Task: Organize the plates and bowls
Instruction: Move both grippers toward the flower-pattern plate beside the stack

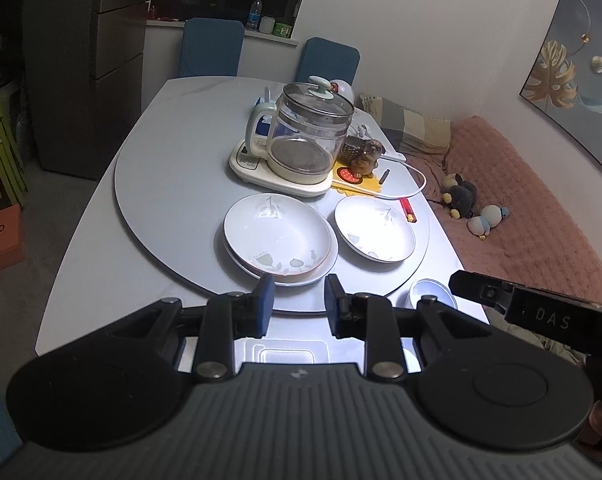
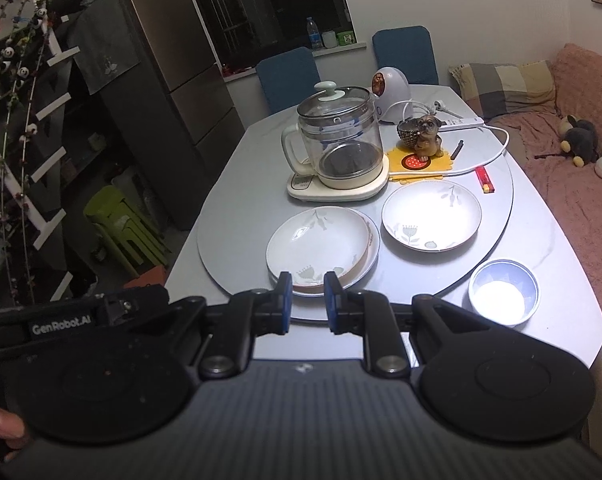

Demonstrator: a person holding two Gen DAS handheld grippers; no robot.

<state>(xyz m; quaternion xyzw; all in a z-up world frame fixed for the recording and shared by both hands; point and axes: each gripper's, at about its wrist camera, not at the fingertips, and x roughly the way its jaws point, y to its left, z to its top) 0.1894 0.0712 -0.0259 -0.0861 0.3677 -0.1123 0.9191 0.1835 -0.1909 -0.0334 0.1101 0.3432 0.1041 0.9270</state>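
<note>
Two white floral plates are stacked (image 1: 279, 238) (image 2: 321, 246) on the grey turntable (image 1: 161, 184) (image 2: 229, 248). A single white floral plate (image 1: 375, 228) (image 2: 431, 216) lies to their right. A small blue-rimmed bowl (image 2: 503, 292) (image 1: 431, 290) sits on the table at the front right, off the turntable. My left gripper (image 1: 299, 300) is open and empty, hovering just in front of the stack. My right gripper (image 2: 307, 300) is open and empty, also just in front of the stack.
A glass kettle on its base (image 1: 301, 140) (image 2: 339, 148) stands behind the plates. A dog figurine (image 2: 425, 136) on a yellow mat, a white power cord (image 2: 497, 148) and a red lighter (image 2: 485, 179) lie at the right. A sofa (image 2: 573, 184) runs along the table's right side.
</note>
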